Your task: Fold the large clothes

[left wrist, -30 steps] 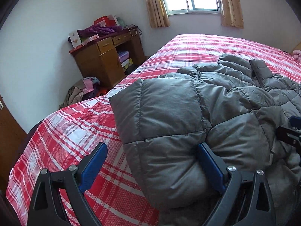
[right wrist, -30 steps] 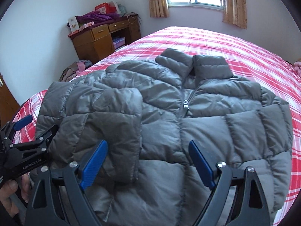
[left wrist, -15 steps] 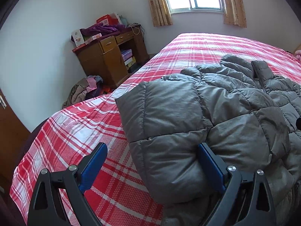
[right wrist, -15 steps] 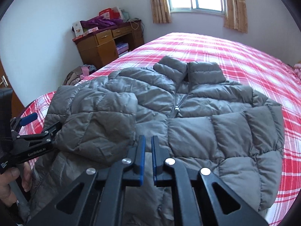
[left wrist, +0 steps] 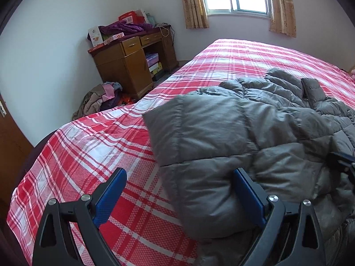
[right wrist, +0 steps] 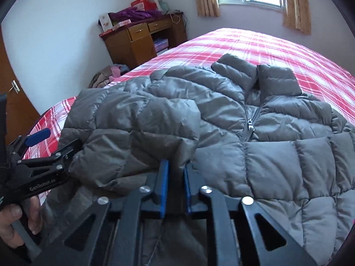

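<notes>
One grey jacket point(right wrist: 255, 137), two tongs: left tongs point(left wrist: 179, 197), right tongs point(right wrist: 175, 184).

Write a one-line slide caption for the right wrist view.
Right gripper pinches the folded sleeve edge of a grey puffer jacket on a red plaid bed; left gripper waits alongside.

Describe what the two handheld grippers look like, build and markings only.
Both are black frames with triangular cut-outs and round silver bolt heads, each carrying two flat blue finger pads. The left gripper shows white lettering on its side in the right wrist view. The right gripper looks the same. No cables or sleeves show.
</notes>
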`<state>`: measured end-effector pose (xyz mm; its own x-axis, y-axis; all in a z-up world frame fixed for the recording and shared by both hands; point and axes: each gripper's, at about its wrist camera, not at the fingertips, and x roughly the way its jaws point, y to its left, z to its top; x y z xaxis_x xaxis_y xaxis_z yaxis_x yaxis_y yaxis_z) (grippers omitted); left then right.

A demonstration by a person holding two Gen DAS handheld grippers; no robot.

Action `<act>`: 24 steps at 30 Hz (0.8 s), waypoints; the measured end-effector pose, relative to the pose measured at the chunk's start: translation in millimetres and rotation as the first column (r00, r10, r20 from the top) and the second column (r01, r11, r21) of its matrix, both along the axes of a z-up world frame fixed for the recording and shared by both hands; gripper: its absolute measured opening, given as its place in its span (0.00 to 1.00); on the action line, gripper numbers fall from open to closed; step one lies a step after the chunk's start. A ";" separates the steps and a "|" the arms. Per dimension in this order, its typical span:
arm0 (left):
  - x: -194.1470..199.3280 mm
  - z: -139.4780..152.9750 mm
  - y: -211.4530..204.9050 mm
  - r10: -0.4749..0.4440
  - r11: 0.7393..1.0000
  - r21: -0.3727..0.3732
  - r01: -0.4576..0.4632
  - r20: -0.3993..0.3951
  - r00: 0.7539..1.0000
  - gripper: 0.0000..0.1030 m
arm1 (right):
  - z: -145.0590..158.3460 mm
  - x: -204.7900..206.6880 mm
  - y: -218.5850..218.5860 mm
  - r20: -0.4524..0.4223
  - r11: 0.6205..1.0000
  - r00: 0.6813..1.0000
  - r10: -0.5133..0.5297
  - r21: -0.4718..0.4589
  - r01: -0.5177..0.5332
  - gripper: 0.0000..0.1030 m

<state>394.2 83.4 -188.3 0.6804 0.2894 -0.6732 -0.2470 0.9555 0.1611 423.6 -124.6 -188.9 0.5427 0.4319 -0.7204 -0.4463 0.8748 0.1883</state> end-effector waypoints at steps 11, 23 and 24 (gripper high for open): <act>-4.4 4.2 7.9 0.037 0.999 -0.004 -0.037 0.002 0.999 0.93 | 21.1 -46.9 -96.0 0.108 0.986 0.981 -0.162 -0.034 0.166 0.08; -2.1 16.6 -12.4 -0.020 0.999 0.028 0.021 -0.028 0.999 0.93 | 5.0 -62.3 -179.0 0.074 0.932 0.933 -0.353 -0.057 0.358 0.44; -1.8 21.4 -12.0 -0.026 0.999 0.027 0.026 -0.019 0.999 0.93 | 7.1 -63.4 -182.0 0.084 0.919 0.921 -0.381 -0.075 0.387 0.57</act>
